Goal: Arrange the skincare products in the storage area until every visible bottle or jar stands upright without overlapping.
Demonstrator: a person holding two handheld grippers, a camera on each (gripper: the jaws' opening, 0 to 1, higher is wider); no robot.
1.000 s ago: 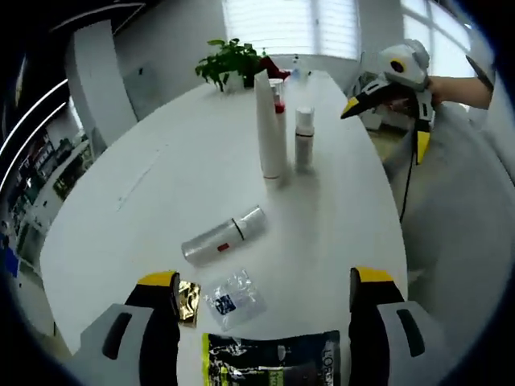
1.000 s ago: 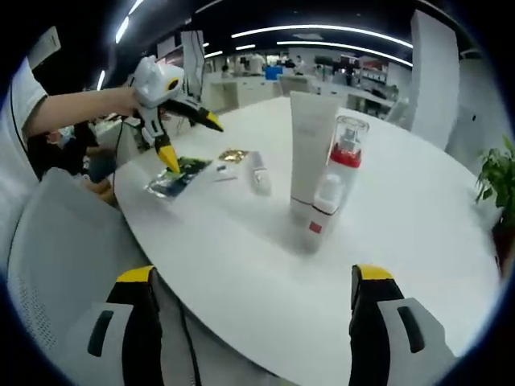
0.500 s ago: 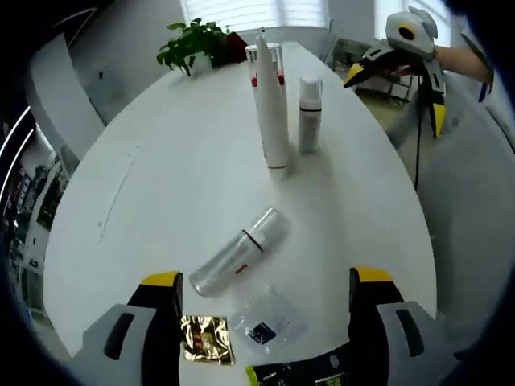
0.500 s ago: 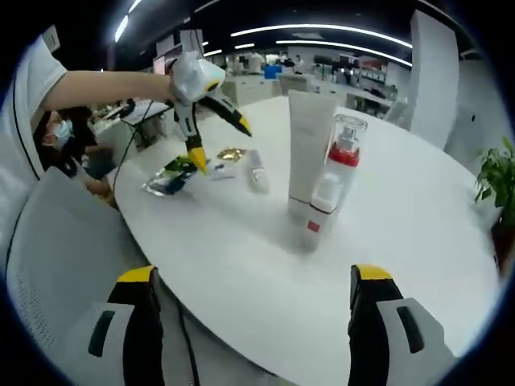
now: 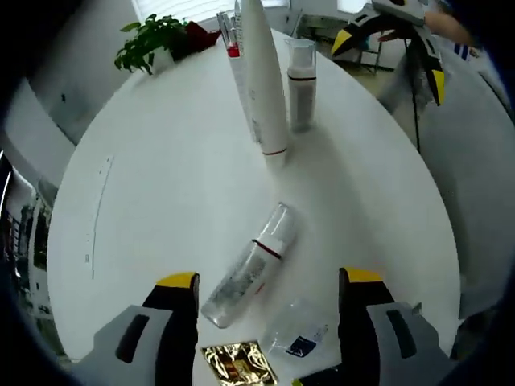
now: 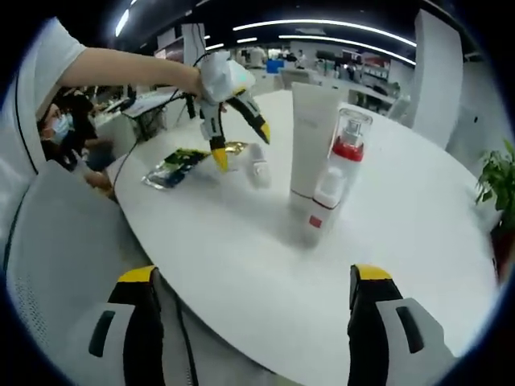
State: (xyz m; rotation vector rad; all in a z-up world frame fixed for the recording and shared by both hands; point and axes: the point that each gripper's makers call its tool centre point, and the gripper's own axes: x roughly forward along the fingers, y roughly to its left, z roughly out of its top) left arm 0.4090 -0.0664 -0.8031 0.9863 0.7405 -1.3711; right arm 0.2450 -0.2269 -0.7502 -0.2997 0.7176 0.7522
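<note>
left tongs (image 5: 267, 283) jaws spread, empty, right tongs (image 6: 251, 277) likewise

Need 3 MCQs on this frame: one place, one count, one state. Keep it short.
1. Where is the plant?
A. far table edge, beyond the standing products
B. between the left gripper's jaws
C. on the floor

2. How many products stand upright?
A. one
B. three
C. five

3. State of the clear bottle?
A. upright
B. lying on its side
C. held in a gripper

Key: 1 A, it sits past the tube at the table's far rim. 2 B, the tube, the red-collared bottle and the small white bottle stand. 3 B, it lies flat ahead of the open left gripper, untouched.
</note>
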